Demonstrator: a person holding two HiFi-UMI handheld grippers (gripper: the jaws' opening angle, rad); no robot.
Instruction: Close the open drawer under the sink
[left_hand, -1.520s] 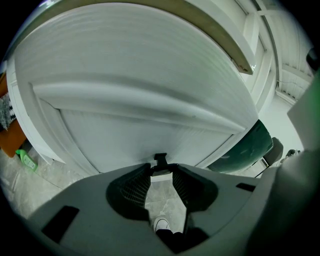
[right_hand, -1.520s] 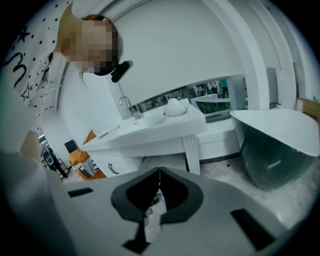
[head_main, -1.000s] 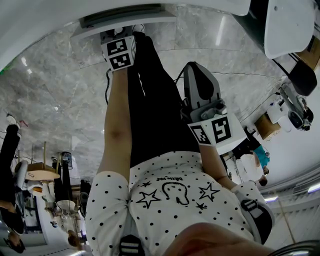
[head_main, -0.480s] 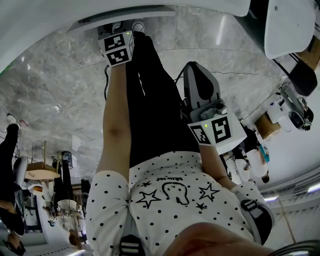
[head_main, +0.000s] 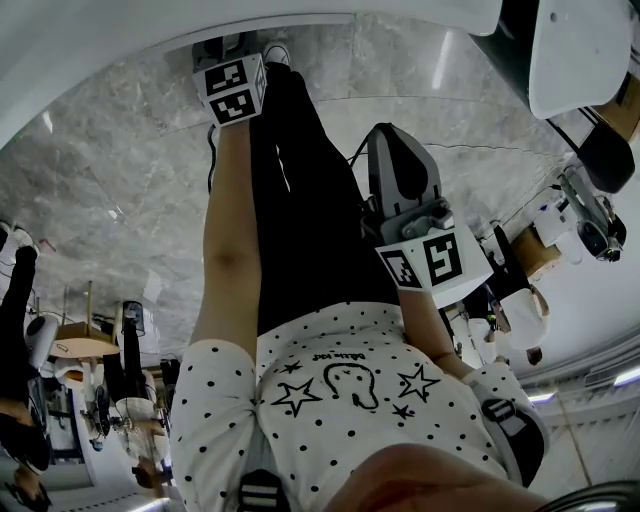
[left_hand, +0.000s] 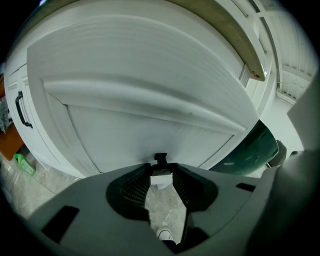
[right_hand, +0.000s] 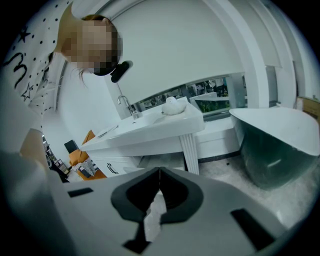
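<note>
The white drawer front fills the left gripper view, seen from very close. My left gripper is at the front's small black handle; its jaws stand a narrow gap apart, closed on that handle. In the head view the left gripper reaches far forward to the white cabinet at the top. My right gripper hangs by the person's hip, shut and empty, and in its own view the right gripper points away across the room.
Grey marble floor lies around the person's legs. A second cabinet front with a black handle is to the left. A dark green tub and a white washstand show in the right gripper view.
My left gripper has moved forward toward the cabinet, and the dark gap of the drawer there has narrowed. The right gripper has stayed still.
</note>
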